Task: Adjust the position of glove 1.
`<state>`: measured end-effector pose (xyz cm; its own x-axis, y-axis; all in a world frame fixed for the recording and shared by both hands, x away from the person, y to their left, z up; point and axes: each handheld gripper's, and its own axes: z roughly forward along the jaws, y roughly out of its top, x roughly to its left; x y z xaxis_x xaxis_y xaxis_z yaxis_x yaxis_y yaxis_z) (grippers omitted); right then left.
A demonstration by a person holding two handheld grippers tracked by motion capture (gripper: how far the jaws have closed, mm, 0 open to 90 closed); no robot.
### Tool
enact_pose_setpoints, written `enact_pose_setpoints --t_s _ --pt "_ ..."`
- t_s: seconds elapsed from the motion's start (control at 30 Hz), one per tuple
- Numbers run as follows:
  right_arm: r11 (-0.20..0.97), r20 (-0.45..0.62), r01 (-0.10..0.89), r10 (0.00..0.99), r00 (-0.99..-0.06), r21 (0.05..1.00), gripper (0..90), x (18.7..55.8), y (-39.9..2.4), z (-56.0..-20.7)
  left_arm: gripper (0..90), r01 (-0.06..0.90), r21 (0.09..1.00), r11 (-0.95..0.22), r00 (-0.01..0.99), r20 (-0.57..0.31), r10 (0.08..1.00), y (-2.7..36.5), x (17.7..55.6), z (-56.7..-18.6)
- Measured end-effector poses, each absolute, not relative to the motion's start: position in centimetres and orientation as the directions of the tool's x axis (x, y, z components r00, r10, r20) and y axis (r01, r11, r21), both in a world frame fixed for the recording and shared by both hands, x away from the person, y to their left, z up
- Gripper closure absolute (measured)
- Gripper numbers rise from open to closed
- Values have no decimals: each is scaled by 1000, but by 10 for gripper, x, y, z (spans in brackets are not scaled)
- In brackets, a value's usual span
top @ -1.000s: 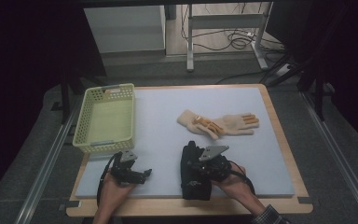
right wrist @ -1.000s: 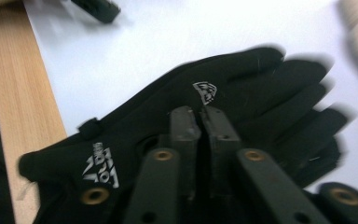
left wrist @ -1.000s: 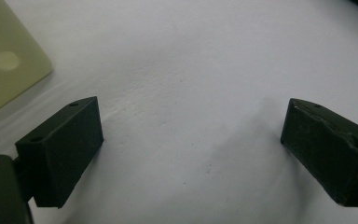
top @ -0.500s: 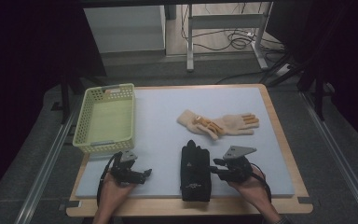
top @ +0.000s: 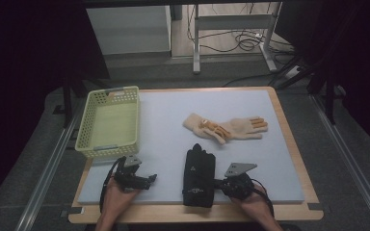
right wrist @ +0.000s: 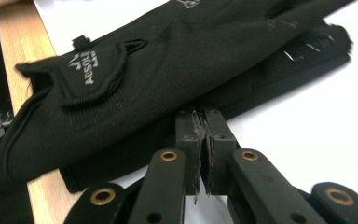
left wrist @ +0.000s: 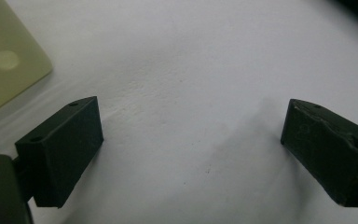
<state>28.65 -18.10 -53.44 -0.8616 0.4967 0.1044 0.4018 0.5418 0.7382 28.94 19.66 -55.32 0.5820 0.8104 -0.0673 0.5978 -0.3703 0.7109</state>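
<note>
Black knit is what my right fingers [right wrist: 206, 116] point at. The pair of black gloves [right wrist: 168, 79] lies stacked, one on the other, at the near edge of the bench [top: 164, 115], cuffs hanging over the wooden border [right wrist: 23, 79]. From above, the black gloves [top: 198, 175] sit between my two hands, with the right fingers [top: 217, 183] tucked against their right side.

Those fingers have just been closing and now stand pressed pad to pad, tips butted against the hem of the lower glove. I see no fold of cloth running down between the pads, so I judge them shut on nothing, or at most on a thread of hem that I cannot make out. They lie low and nearly flat to the bench, I think so that they can slip under the stack's edge or nip it there, since soft fabric gives little to pinch from above.

My left fingers [left wrist: 191, 140] stand wide apart with only bare bench between them. They hold nothing and wait just in front of the near corner of the yellow-green basket [left wrist: 9, 70]. Seen from above, the left fingers [top: 151, 179] rest near the basket [top: 89, 149], well placed to help with a hand-off or to steady it.

The tan gloves [top: 226, 127] lie farther back, crossed over each other, apart from both hands.
</note>
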Motion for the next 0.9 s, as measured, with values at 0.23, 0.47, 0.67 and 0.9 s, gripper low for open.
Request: enact_pose_setpoints --t_s 0.23,0.47,0.67,0.9 --pt "551 95 388 484 -870 739 841 293 -150 -536 54 607 714 -348 574 -90 814 200 290 -553" --pt "566 61 362 480 -875 741 837 300 -118 -537 11 615 699 -365 531 -24 847 212 290 -554" --pt "586 45 342 461 -886 734 764 302 -99 -537 16 632 695 -345 515 -43 856 220 290 -555" --pt "587 22 346 488 -873 732 619 304 -126 -529 20 633 695 -343 514 -45 857 220 290 -555"
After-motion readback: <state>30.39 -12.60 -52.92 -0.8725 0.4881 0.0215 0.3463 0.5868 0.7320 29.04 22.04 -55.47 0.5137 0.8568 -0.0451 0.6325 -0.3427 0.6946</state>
